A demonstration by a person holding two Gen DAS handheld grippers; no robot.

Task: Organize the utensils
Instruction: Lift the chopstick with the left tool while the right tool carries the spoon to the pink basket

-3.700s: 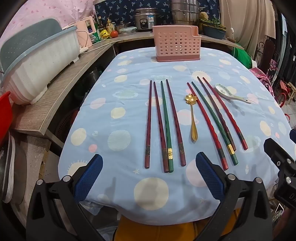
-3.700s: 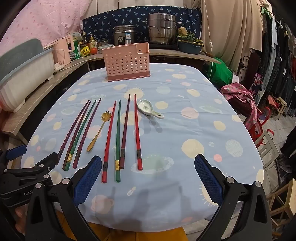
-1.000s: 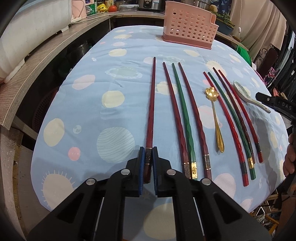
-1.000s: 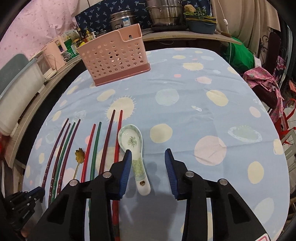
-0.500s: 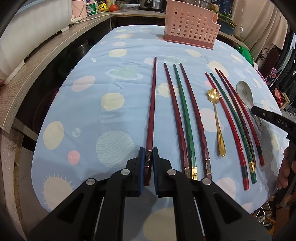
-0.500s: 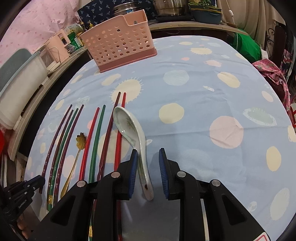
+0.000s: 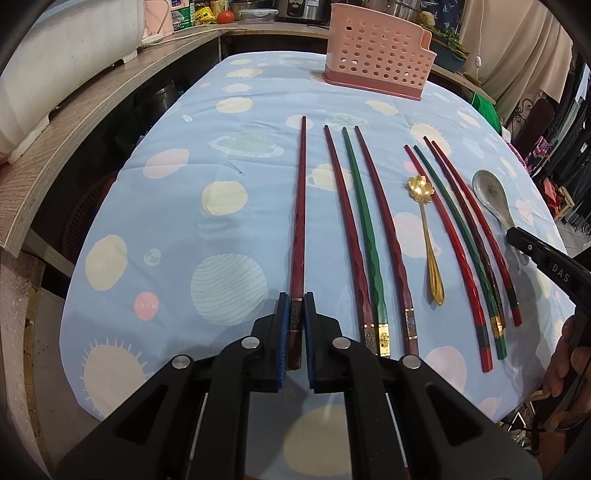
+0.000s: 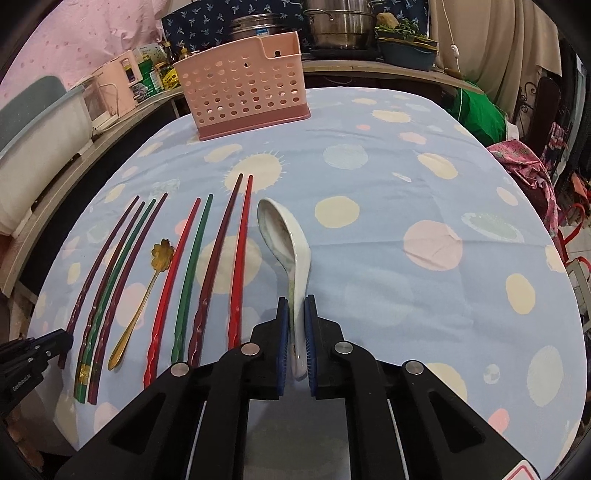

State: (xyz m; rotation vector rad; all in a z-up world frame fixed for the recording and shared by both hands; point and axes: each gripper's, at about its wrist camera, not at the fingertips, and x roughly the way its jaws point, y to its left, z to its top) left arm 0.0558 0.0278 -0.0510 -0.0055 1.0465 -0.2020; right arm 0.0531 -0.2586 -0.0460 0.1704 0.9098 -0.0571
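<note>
Between the pads, spoon handle (image 8: 300,332) — bowl toward basket (image 8: 243,86)

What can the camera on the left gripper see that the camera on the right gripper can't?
Only the left wrist view shows the left gripper pinching the thick end of the dark red chopstick, and a red tomato on the counter. Only the right wrist view shows the right gripper squeezing the handle of the white ceramic spoon, plus a green bundle and a big steel pot. Both see the pink holder, the gold flower spoon, the other chopsticks and the spotty blue tablecloth.
</note>
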